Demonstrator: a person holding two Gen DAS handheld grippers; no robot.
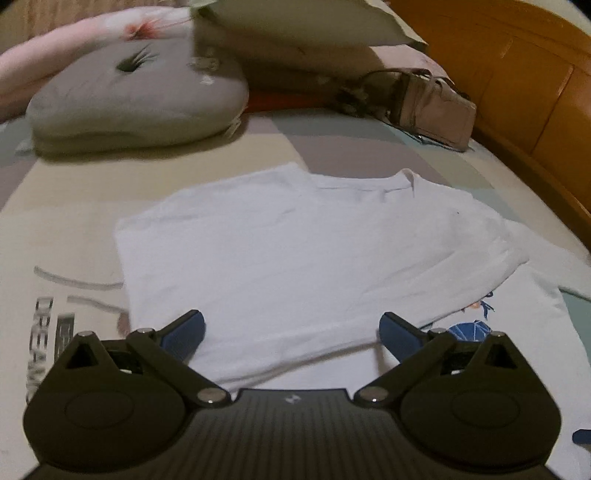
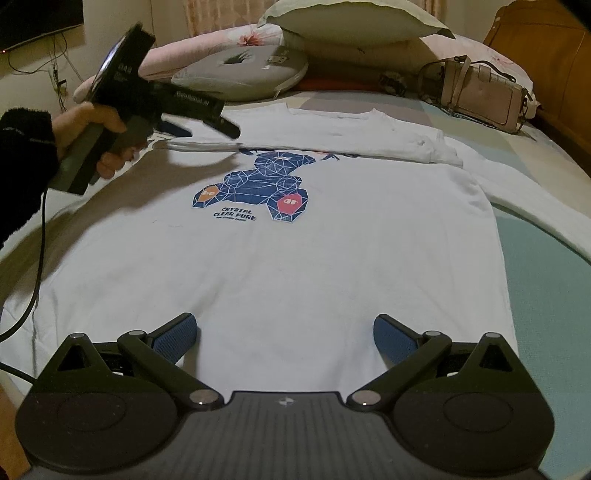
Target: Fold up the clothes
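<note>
I am holding my left gripper (image 1: 291, 332) and right gripper (image 2: 284, 338) spread and empty over the shirt (image 2: 295, 258) lying on the bed (image 2: 546, 266), its top part folded down, sleeve and lower folds remaining, I judge.

The right claw (image 2: 284, 341) gapes wide over a white shirt (image 2: 280, 266), its top folded down.

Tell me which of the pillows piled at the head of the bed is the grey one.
The grey pillow is the flat, rounded one lowest in the pile, resting on the bedsheet, with a dimple in its middle. The others are pink floral and cream.
</note>
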